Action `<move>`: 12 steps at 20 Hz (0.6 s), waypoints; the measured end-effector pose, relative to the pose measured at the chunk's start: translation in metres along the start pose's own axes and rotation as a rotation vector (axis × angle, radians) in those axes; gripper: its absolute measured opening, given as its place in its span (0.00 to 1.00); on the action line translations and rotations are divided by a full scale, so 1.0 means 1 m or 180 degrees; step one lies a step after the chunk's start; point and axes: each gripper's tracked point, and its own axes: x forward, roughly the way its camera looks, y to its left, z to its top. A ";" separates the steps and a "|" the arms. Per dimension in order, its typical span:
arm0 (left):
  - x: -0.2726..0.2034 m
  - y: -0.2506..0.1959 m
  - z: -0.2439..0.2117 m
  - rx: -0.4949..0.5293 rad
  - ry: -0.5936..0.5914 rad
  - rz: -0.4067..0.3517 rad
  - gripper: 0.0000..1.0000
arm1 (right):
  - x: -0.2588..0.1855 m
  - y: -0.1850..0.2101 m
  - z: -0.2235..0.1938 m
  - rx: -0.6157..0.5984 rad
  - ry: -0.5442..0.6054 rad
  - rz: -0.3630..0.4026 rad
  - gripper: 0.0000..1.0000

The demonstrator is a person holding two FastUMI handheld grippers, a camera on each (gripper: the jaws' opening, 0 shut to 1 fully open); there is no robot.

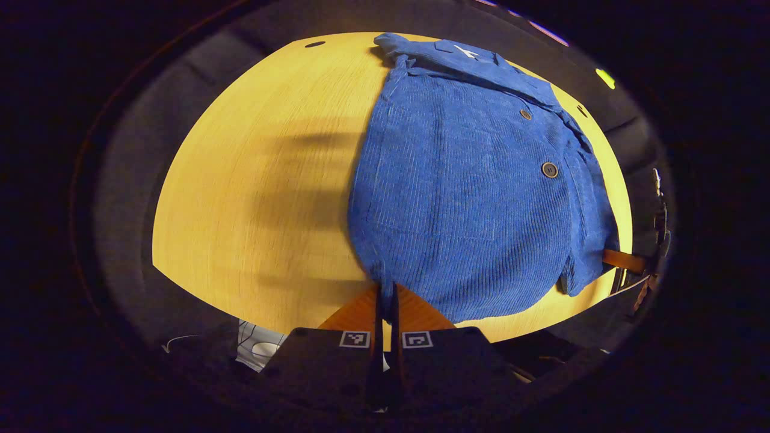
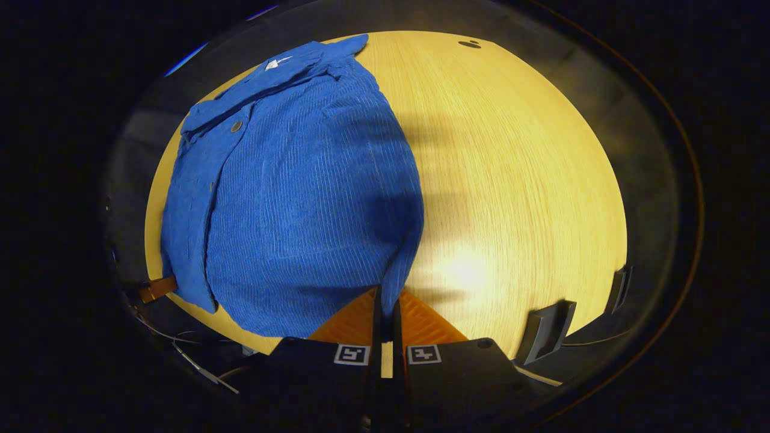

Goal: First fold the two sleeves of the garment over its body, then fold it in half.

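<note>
blue corduroy garment (image 1: 475, 192) lies flat on a pale wooden table (image 1: 252, 198), its ribbed cloth spread from the collar at the far edge down to the hem at the near edge. in the left gripper view the garment sits from 12 to 4 o'clock, with two dark buttons (image 1: 549, 169) running down its right part and the collar at 12 o'clock. the left gripper (image 1: 387, 300) shows at 6 o'clock with its fingers drawn together, pinching the near left corner of the hem between them. in the right gripper view the garment (image 2: 301, 198) covers 9 to 12 o'clock (collar toward 11 o'clock), and bare table (image 2: 517, 180) spreads from 1 to 4 o'clock. the right gripper (image 2: 386, 304) at 6 o'clock has its fingers closed tight on the near right corner of the hem. soft shadows cross the wood beside the cloth.
</note>
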 end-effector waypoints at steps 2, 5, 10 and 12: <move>-0.008 -0.001 0.003 -0.0034 -0.0003 -0.0160 0.00 | -0.009 0.010 0.002 0.0132 0.0005 0.0147 0.10; -0.034 0.003 0.030 -0.0007 -0.0213 -0.0321 0.00 | -0.042 0.018 0.037 0.0210 -0.0269 0.0207 0.09; -0.089 0.008 0.084 0.0183 -0.0532 -0.0567 0.00 | -0.103 0.045 0.092 0.0306 -0.0746 0.0355 0.09; -0.114 0.003 0.112 0.0245 -0.0664 -0.0704 0.00 | -0.124 0.052 0.117 0.0294 -0.0893 0.0367 0.09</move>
